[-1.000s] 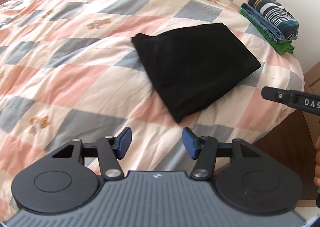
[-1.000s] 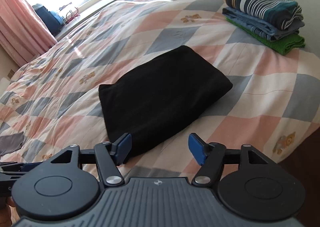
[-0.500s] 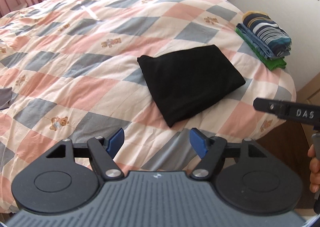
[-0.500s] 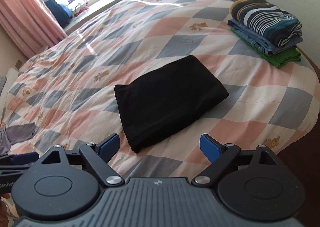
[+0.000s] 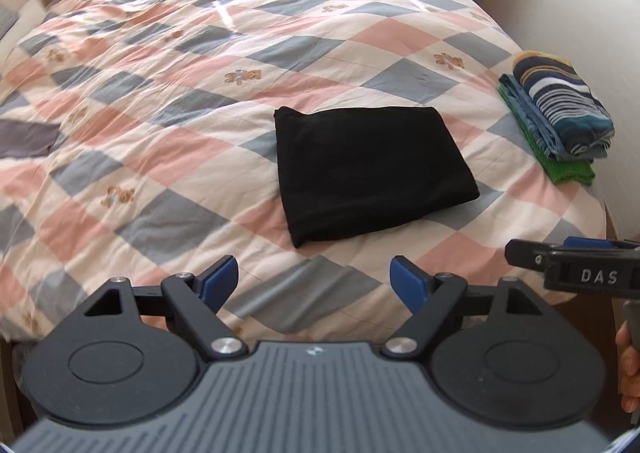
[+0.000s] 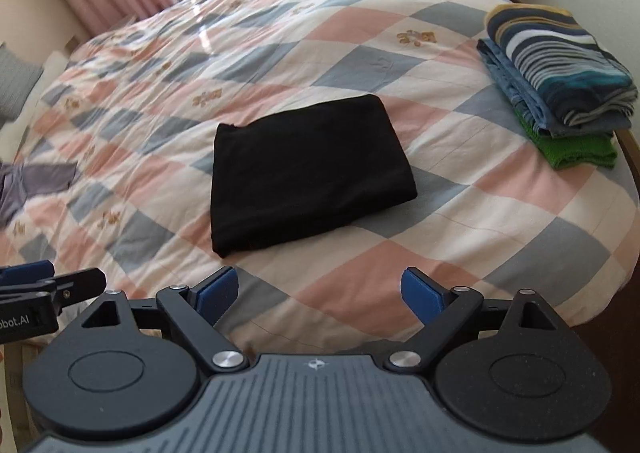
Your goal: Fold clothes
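Black garment [image 5: 372, 169]: one item, folded to a compact rectangle, lying flat near the foot of the bed, on the checked quilt [image 5: 168, 125]; no loose sleeve or hem shows, though the near left corner bulges slightly. Stack of folded clothes [image 5: 560, 121]: striped piece on top, blue beneath, green at the bottom, set at the right corner of the bed, well apart from the black garment. Grey garment [image 6: 36, 181]: unfolded, crumpled at the far left edge of the quilt. Left gripper [image 5: 316, 285]: blue pads spread wide, holding nothing, hovering over the near edge of the bed, short of the black garment. Right gripper [image 6: 320, 291]: likewise spread and empty, just beside the left one, level with it. A hand [image 5: 630, 369] shows at the right border of the left view. Step in hand, by judgement: the fold of the black garment looks finished and both tools stand clear of it. Next move, by judgement: either carry the black rectangle onto the stack, which calls for a pinch at each side so the fold holds, or reach left for the grey garment and spread it flat.
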{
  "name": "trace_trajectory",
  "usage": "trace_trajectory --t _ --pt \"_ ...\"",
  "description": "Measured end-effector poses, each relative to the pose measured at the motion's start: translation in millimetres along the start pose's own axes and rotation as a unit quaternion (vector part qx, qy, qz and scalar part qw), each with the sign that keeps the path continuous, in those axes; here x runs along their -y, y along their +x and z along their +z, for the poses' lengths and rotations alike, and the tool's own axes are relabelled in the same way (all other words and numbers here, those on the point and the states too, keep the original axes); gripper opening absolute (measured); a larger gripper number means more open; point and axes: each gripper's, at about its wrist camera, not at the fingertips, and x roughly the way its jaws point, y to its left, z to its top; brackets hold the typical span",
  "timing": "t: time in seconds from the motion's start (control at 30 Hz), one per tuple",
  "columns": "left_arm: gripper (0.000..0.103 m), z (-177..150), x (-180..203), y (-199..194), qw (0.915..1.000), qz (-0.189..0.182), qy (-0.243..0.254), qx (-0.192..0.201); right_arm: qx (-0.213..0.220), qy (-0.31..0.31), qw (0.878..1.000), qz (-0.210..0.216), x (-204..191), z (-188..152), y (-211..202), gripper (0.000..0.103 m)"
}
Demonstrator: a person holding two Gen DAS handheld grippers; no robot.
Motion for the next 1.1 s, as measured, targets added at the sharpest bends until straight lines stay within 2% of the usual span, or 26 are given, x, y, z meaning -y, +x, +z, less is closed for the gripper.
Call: trace_trajectory --t 0.23,0.57,0.77,1.1 --pt "0.083 -21 27 -15 0.9990 0.034 -0.031 -0.003 -0.014 -0.042 0.999 0.025 15 -4 -9 0.091" --pt "0.084 -39 39 -24 0.9965 0.050 -0.066 -0.006 -0.018 -0.090 0.995 0.033 14 -11 -17 0.092" --pt "0.085 -39 44 -24 0.9965 0.055 -0.062 -0.009 -0.019 -0.090 0.995 0.038 17 -13 -16 0.093" --pt "0.086 -20 56 -11 0.9986 0.036 -0.038 -0.012 -0.023 -0.065 0.997 0.027 28 -11 -11 0.093"
